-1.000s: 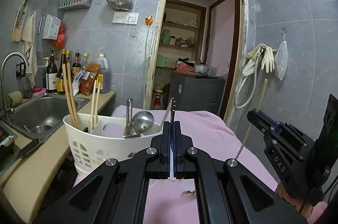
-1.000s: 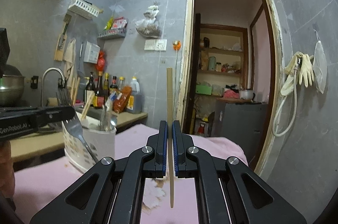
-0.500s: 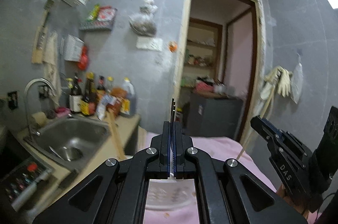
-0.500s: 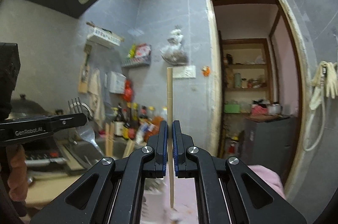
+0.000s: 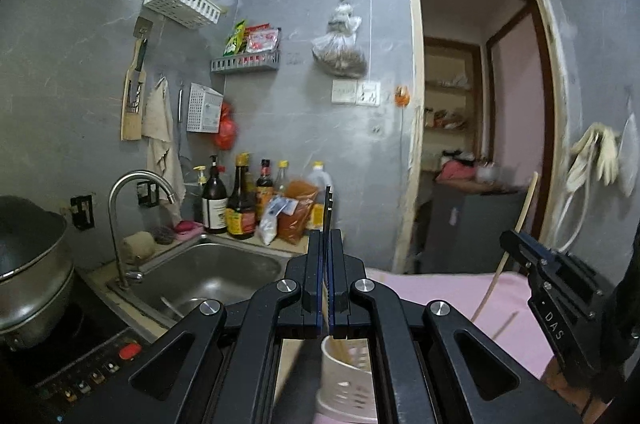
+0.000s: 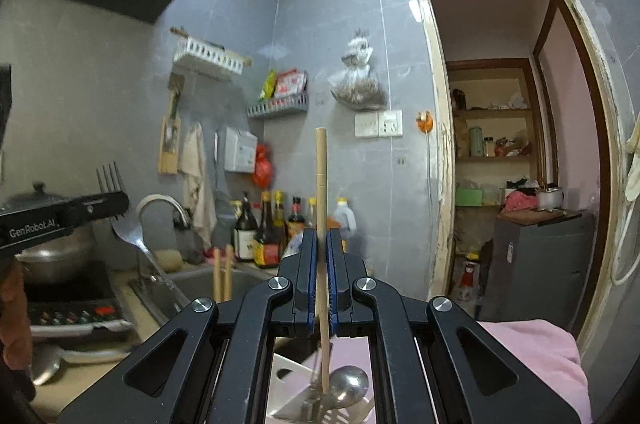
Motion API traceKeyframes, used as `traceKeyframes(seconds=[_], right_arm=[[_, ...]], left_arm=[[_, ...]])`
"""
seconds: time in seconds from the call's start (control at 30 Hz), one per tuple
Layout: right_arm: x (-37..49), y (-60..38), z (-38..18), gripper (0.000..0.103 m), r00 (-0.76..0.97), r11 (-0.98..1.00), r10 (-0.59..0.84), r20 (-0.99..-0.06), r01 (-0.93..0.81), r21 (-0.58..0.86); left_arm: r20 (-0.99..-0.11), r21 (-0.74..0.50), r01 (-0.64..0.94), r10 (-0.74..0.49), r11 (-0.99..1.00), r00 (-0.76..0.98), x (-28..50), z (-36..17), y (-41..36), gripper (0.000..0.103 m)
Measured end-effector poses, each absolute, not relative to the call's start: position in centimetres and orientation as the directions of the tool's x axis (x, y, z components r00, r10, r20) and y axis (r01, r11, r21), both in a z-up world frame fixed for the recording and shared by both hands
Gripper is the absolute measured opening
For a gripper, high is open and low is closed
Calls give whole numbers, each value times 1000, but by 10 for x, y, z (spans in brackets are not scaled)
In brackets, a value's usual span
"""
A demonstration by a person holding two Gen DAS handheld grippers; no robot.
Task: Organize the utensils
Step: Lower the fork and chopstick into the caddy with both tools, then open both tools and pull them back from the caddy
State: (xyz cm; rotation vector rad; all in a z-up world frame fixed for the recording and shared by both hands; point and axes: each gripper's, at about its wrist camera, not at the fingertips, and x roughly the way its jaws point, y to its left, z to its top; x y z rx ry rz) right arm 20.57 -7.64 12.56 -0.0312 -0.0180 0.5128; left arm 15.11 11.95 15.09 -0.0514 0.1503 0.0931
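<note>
My left gripper (image 5: 327, 236) is shut on a metal fork (image 5: 328, 208), seen edge-on with its tines up. In the right wrist view that gripper (image 6: 120, 202) comes in from the left, with the fork (image 6: 107, 176) upright in it. My right gripper (image 6: 321, 236) is shut on a wooden chopstick (image 6: 321, 176) that stands upright. In the left wrist view it (image 5: 506, 238) appears at the right with the chopstick (image 5: 526, 204). Below both sits the white utensil basket (image 5: 348, 396), holding chopsticks and a metal spoon (image 6: 348, 384).
A steel sink (image 5: 208, 268) with a faucet (image 5: 136, 180) lies to the left, with sauce bottles (image 5: 240, 208) behind it. A pot (image 5: 28, 264) sits on a cooktop (image 5: 80, 364) at far left. A pink cloth (image 5: 460, 300) covers the surface at right. An open doorway is behind.
Both grippers have risen and swung left, still holding the fork and the chopstick. The basket has dropped low under the fingers, and the sink, pot and cooktop have come into view.
</note>
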Motion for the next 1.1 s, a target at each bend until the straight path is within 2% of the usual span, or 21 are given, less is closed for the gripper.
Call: traceKeyframes(seconds=[0.3,0.5,0.6,0.87,0.9,1.0,1.1], right_arm=[[230,-75,97,3,896,899,434,-90,-437,-21],[233,-77,81,4,914,920,390,-113,-392,0],[233,-79,79,4,920,926,376,-107,-377,10],[229,-85,79,5,911,917,400,-103,-398,40],[228,-85,80,5,912,918,397,-103,-394,42],[227,-89,81,8,909,914,405,-96,-402,52],[226,-94,83,11,909,913,407,-89,-402,68]], left_arm=[[-248,67,-114,127,991,960,191,113,106,0],[-296,54,-78,91,996,951,203,97,104,1],[-324,14,-40,43,999,945,207,93,106,2],[-377,-221,62,-144,973,915,216,93,134,7],[-370,-236,74,-161,969,915,215,94,136,11],[-327,-270,83,-173,959,929,209,100,139,36],[-292,-294,101,-190,951,937,204,106,140,36]])
